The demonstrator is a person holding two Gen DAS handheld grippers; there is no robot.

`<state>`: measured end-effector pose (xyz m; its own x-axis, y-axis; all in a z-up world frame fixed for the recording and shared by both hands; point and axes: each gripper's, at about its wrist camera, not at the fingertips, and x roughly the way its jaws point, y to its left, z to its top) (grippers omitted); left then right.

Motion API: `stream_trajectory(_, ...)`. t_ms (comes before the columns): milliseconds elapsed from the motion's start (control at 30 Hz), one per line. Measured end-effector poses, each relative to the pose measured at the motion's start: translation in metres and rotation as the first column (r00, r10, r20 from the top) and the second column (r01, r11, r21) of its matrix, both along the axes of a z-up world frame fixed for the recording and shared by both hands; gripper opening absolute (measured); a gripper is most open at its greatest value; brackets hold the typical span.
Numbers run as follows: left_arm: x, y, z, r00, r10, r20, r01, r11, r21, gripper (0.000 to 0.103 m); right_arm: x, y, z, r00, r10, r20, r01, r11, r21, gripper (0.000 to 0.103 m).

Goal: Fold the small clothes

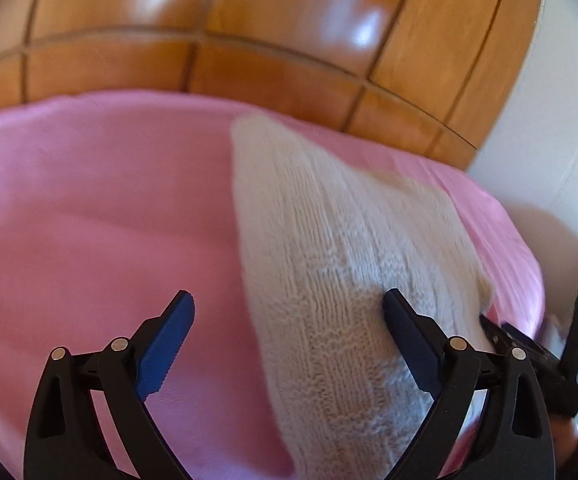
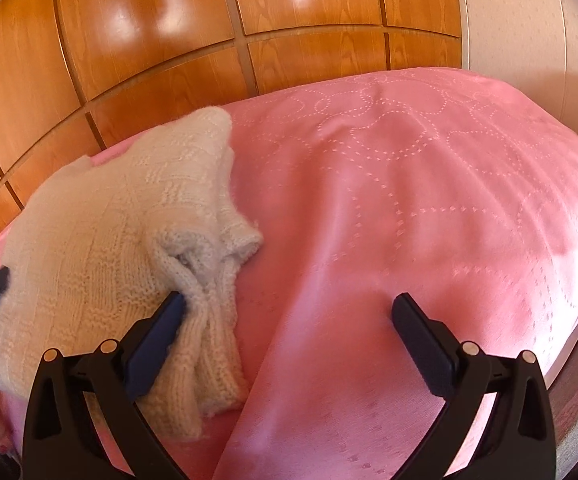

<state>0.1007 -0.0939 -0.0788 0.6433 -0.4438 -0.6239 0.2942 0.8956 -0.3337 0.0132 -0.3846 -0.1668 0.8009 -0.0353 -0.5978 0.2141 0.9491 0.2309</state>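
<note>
Your left gripper [image 1: 287, 308] and right gripper [image 2: 289, 312] both hang spread wide, pinching nothing, flanking the cream knitted woollen garment [image 2: 121, 236]. It lies crumpled on the pink stitched bedspread [image 2: 409, 220], the glossy wooden panelled headboard [image 2: 149, 40] beyond it.

Ahead of me stands a glossy wooden headboard [image 2: 149, 40], orange-brown and split into panels by narrow grooves, with bright light glaring off it. A pink bedspread [image 2: 429, 208] stitched with dotted circles covers the bed. A pale wall [image 2: 521, 40] rises at the right.
</note>
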Motion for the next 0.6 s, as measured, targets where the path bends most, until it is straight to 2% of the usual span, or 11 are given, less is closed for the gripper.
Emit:
stream_trajectory(267,-0.004,-0.001,-0.011,1.0,-0.019,0.02,0.019,1.0,-0.007,0.098,0.003,0.001,0.004,0.999,-0.001,-0.035,0.001,1.0,0.003,0.101)
stream_trajectory(433,-0.005,0.005,-0.016,1.0,-0.02,0.017,0.021,0.999,-0.039,0.098,0.007,-0.003,0.015,0.997,0.022,-0.074,-0.02,1.0,0.021,0.101)
stream_trajectory(533,-0.006,0.006,-0.017,1.0,-0.019,0.021,0.019,0.999,-0.041,0.098,0.004,-0.005,0.029,0.998,0.06,-0.025,-0.058,0.996,0.072,0.101)
stream_trajectory(600,-0.005,0.007,-0.017,1.0,-0.016,0.019,0.017,0.999,-0.042,0.099,0.004,-0.007,0.034,0.994,0.112,0.019,-0.113,0.979,0.167,0.101)
